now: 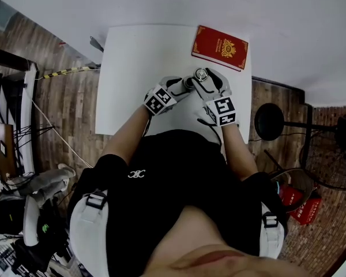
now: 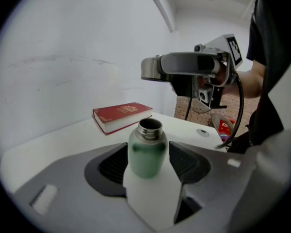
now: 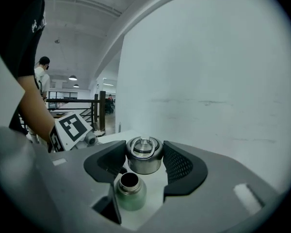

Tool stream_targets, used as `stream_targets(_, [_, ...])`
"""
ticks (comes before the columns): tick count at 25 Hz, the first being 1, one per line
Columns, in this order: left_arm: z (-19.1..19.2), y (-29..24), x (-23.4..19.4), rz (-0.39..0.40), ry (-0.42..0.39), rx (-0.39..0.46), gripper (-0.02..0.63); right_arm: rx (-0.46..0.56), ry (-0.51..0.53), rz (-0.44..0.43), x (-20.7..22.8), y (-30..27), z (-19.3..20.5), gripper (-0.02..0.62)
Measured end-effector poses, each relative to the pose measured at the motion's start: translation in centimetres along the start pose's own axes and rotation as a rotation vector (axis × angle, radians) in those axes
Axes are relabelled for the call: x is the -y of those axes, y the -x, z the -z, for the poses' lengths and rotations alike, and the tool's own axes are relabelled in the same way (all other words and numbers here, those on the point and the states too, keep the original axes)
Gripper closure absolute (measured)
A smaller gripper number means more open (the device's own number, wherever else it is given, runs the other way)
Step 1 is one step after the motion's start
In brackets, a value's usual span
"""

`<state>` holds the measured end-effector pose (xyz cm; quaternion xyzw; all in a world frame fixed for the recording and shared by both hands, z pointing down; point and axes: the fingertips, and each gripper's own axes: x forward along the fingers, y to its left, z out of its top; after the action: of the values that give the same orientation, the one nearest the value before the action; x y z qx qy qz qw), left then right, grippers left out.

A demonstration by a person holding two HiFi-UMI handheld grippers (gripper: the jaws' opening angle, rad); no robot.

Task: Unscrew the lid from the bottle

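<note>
Left hand-held gripper (image 2: pixel 148 161) clamps the green bottle (image 2: pixel 146 147), neck open; right hand-held gripper (image 3: pixel 145 162) grips the steel lid (image 3: pixel 144 152), clear above it.

Black shirt (image 1: pixel 161 172) with white logo (image 1: pixel 136 173), 2 black-and-white marker cubes (image 1: pixel 159 100) (image 1: pixel 225 111), dark ribbed jaws.

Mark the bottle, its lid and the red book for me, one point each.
bottle (image 2: pixel 146 154): left gripper view, on its green body.
lid (image 3: pixel 144 164): right gripper view, on its silver side wall.
red book (image 1: pixel 219 47): head view, on the middle of its cover.
</note>
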<state>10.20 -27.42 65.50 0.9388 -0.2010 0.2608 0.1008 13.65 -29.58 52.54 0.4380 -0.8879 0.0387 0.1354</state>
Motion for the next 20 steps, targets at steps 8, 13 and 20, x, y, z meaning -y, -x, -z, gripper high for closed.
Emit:
stream_targets(8, [-7.5, 9.4, -4.5, -0.341, 0.089, 0.269, 0.405, 0.176, -0.101, 0.213, 3.7, 3.0, -4.9, 0.351])
stream_targets(13, [-11.3, 15.7, -8.8, -0.595, 0.186, 0.405, 0.543, 0.216, -0.138, 0.334, 6.6, 4.4, -6.8, 0.351])
stream_targets(20, [-13.9, 18.8, -9.8, -0.684, 0.235, 0.465, 0.552, 0.230, -0.135, 0.358, 7.4, 4.5, -8.7, 0.350])
